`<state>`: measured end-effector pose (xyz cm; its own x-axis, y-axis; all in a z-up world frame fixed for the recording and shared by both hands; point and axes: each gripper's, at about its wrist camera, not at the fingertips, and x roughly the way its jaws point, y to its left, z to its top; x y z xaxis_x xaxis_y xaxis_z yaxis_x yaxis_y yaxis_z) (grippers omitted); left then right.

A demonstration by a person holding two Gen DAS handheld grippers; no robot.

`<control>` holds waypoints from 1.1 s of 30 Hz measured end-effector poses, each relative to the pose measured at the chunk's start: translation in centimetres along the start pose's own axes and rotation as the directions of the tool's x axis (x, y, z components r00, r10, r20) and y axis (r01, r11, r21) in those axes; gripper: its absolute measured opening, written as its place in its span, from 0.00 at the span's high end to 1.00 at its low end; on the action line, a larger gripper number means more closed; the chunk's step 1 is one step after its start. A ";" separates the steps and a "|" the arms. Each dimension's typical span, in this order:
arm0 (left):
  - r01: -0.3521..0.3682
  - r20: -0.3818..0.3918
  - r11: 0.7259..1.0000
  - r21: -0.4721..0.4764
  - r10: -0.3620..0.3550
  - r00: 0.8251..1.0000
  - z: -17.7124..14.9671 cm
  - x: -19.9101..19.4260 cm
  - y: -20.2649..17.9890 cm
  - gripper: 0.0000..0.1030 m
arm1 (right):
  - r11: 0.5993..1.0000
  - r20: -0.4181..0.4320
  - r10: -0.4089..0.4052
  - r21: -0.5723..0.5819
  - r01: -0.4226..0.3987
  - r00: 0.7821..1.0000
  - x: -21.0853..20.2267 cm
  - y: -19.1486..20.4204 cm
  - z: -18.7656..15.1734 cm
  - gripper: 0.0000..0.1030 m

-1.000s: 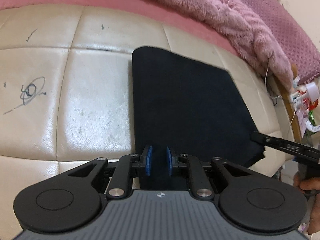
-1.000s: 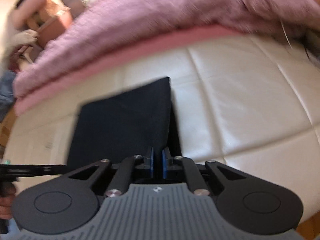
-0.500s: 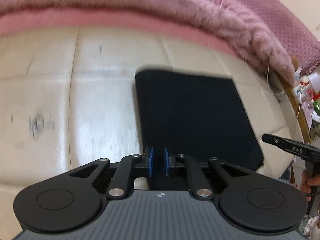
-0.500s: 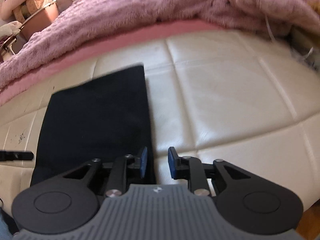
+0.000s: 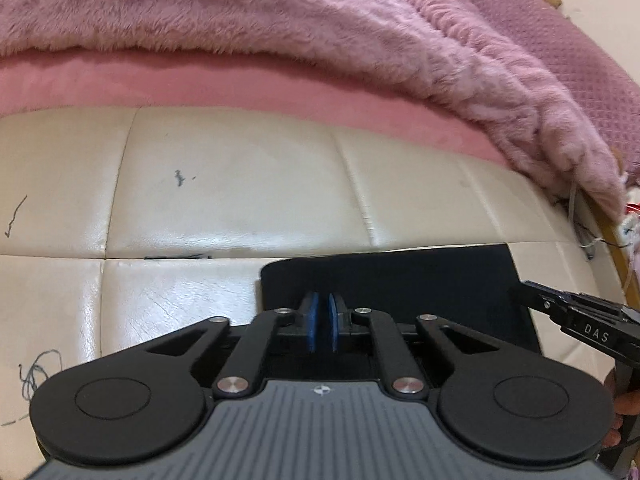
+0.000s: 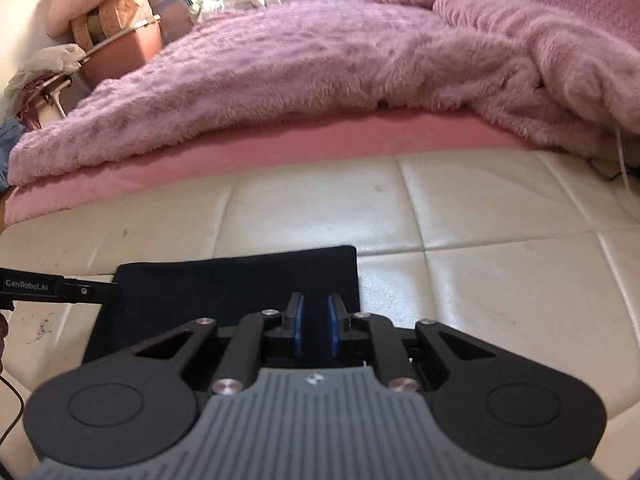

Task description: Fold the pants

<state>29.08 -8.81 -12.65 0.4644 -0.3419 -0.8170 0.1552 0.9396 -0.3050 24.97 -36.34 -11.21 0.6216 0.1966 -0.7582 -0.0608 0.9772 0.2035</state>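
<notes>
Fold in progress on a cream quilted leather bench point(image 5: 224, 200). 1 pair of black, soft-cloth pants point(image 5: 400, 280), already a flat rectangle, lies toward the bench's near edge; its far edge runs parallel to the pink mattress band point(image 5: 200, 84) at the bench's far side.

2 grippers work it, 1 at each near corner, probably so that the near edge travels level and the fold comes out square. The left gripper point(image 5: 322, 308) sits over the pants' left side, its blue pads parted by only a narrow slit. The right gripper point(image 6: 314, 308) sits just inside the pants' right edge, its jaws closing with a wider gap left. Dark cloth shows in both gaps, but whether either pair of pads actually pinches it cannot be told.

1 fluffy pink blanket point(image 5: 280, 20) is heaped beyond, clear of the work. Several pen scribbles point(image 5: 178, 178) mark the leather.
</notes>
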 end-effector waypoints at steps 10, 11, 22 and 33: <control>-0.007 0.014 1.000 -0.010 0.007 1.000 0.5 0.3 0.3 0.94 | 0.999 -0.034 0.012 0.048 -0.010 0.999 2.5 -1.3 -0.2 0.93; -0.001 0.027 1.000 -0.015 0.001 1.000 0.6 -0.1 0.3 0.90 | 0.998 -0.027 0.022 0.064 -0.021 0.999 2.0 -1.6 -0.1 0.88; 0.104 -0.006 0.979 -0.174 -0.107 0.994 -3.3 -3.4 3.5 0.46 | 0.903 -0.066 0.222 0.391 -0.179 0.973 -2.2 -7.6 -3.3 0.46; 0.112 -0.042 0.974 -0.196 -0.123 0.992 -5.3 -2.1 3.6 0.40 | 0.840 -0.099 0.311 0.494 -0.225 0.945 -0.8 -8.0 -6.3 0.43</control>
<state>24.00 -4.72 -14.62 0.4045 -0.4548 -0.7935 0.0320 0.8741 -0.4847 20.08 -43.76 -16.15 0.4911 0.4979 -0.7148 0.1953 0.7368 0.6473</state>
